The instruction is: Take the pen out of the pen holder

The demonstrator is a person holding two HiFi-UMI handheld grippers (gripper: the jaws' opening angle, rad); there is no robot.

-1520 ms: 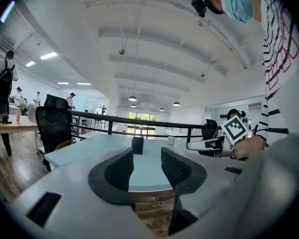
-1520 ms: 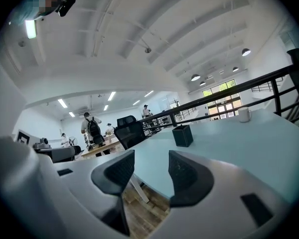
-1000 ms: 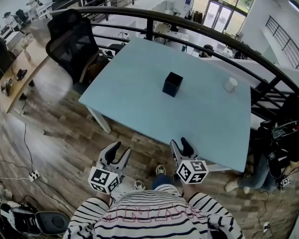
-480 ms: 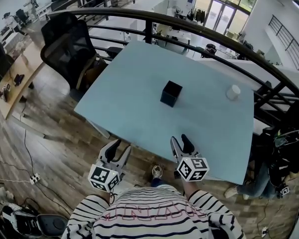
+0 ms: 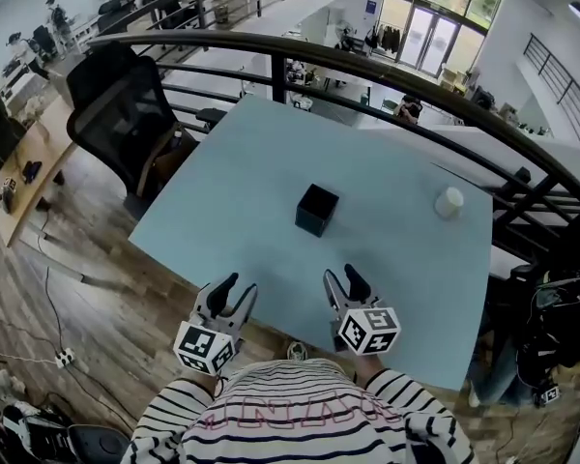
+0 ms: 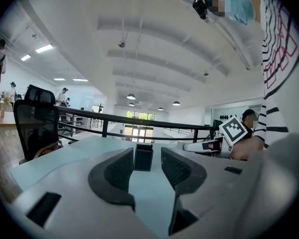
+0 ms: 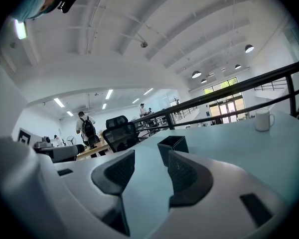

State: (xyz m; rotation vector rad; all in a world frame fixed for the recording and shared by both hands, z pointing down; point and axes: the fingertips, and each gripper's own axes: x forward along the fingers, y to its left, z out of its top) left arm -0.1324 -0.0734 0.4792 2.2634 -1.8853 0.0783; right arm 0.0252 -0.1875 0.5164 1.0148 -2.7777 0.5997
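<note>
While both tools hang at the near edge of the desk [image 5: 396, 259], neither touches anything. The left gripper [image 5: 236, 290] has its jaws moderately apart with nothing between the pads; in its own view the gap frames the pen holder [image 6: 143, 157] further off. The right gripper [image 5: 342, 278] likewise stands moderately open and empty, with the pen holder [image 7: 172, 148] seen just beyond its jaws.

The pen holder [image 5: 316, 209], a black square cup, stands upright near the middle of the desk, well apart from both grippers. Whether it contains a pen cannot be told. A white mug [image 5: 449, 202] sits near the far right edge.

Each marker cube [image 5: 369, 329] bears black-and-white square patterns. Pink lettering on the striped shirt [image 5: 300, 419] is too blurred to read.
</note>
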